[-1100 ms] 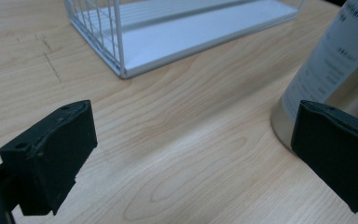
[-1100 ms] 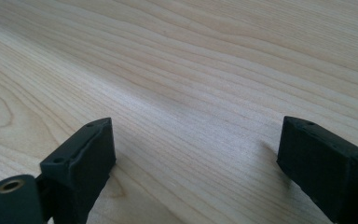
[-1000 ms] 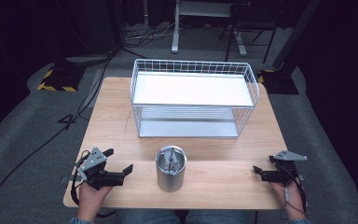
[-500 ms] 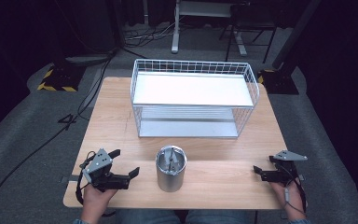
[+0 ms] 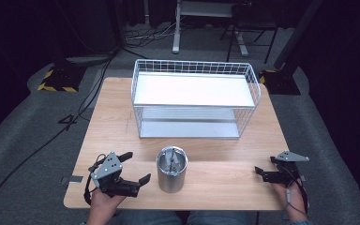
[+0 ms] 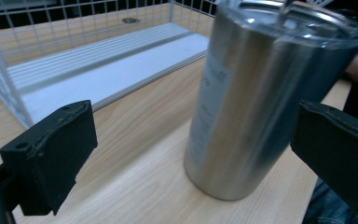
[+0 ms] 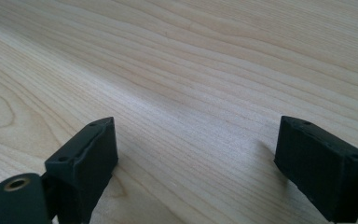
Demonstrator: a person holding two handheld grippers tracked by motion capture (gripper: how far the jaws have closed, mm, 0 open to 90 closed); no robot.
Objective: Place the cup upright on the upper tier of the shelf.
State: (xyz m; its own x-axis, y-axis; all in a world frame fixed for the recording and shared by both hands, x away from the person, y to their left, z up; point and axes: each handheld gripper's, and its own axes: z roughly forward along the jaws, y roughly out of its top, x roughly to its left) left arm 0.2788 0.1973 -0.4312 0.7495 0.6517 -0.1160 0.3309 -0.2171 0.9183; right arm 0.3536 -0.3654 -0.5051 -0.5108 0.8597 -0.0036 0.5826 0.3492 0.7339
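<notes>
A steel tumbler [image 5: 172, 171] with a clear lid stands upright near the front middle of the wooden table [image 5: 112, 126]. My left gripper [image 5: 137, 166] is open just left of it, jaws pointing at it and not touching. In the left gripper view the tumbler [image 6: 261, 107] stands close ahead between the spread jaws of the left gripper [image 6: 196, 158], nearer the right one. My right gripper [image 5: 265, 165] is open at the front right, low over bare wood. The right gripper view has the right gripper [image 7: 200, 154] with nothing between its jaws.
A white wire basket rack [image 5: 193, 106] with two white shelves stands at the back middle of the table; its lower shelf [image 6: 112, 70] lies beyond the tumbler. Cables and stands sit on the dark floor behind.
My left gripper has slid right, toward the tumbler, and its jaws now face it. The right gripper and the tumbler have not moved.
</notes>
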